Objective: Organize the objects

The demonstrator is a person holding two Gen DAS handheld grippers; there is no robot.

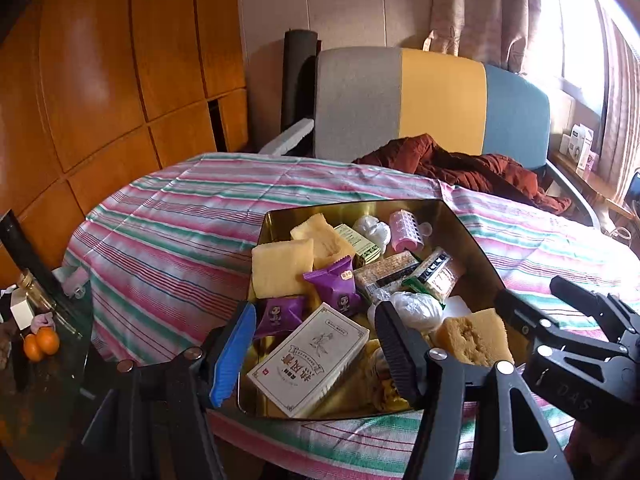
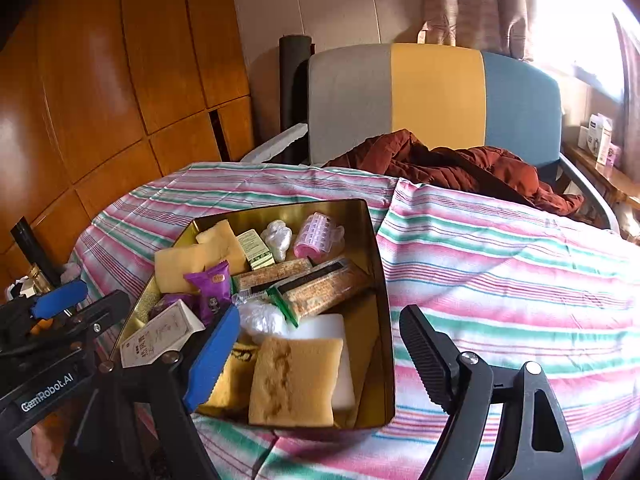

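Striped pink-and-green tablecloth (image 2: 500, 248) is carrying a gold metal tin (image 2: 372, 240) crammed with snacks and sponges. Both the left gripper (image 1: 316, 344) and right gripper (image 2: 320, 356) are hanging open, holding nothing. Looks finished; next is probably just backing off.

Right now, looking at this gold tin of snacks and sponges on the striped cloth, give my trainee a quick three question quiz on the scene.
1. True or false: the left tongs are clamped on the white box.
2. Which item lies at the tin's far end? A) pink hair roller B) orange C) bottle
3. Fill in: the gold tin sits on a ______ cloth.

Key
1. False. Both the left tongs and the right tongs stand open, with nothing gripped.
2. A. The roller lies beside a small white bag.
3. Striped, in pink, green and white.
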